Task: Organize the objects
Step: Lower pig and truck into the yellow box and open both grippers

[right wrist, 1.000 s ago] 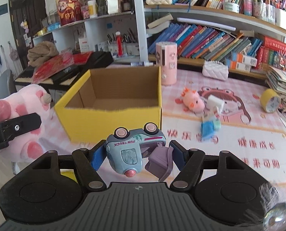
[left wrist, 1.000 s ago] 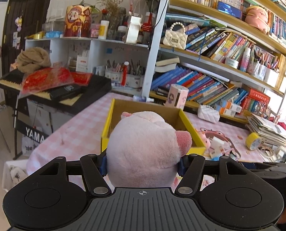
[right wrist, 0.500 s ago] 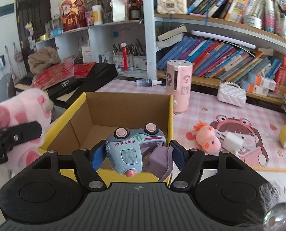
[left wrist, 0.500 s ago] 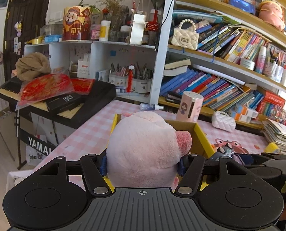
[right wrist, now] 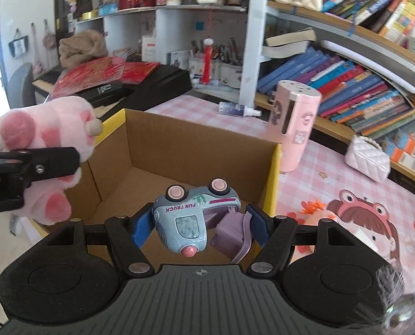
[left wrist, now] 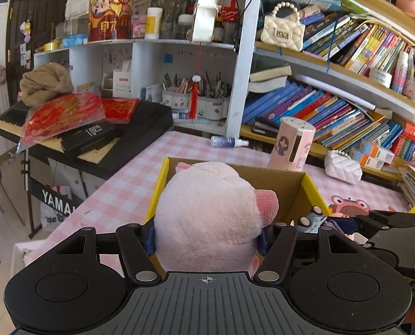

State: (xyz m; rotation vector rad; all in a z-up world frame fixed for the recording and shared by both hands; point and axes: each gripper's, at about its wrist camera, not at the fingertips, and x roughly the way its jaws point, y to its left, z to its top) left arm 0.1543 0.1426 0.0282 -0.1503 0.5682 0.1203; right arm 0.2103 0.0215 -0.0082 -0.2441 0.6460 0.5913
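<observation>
With the left claw point(left wrist: 207, 237) clamped on the pink plush pig point(left wrist: 210, 215) and the right claw point(right wrist: 199, 223) gripping the upside-down toy truck point(right wrist: 190, 215), both just short of the box point(right wrist: 196, 150) ahead, clear the near rim, lower inside, release low.

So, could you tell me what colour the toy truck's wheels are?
Pink, on the pale blue toy truck, held upside down; the right wrist view shows them best.
</observation>
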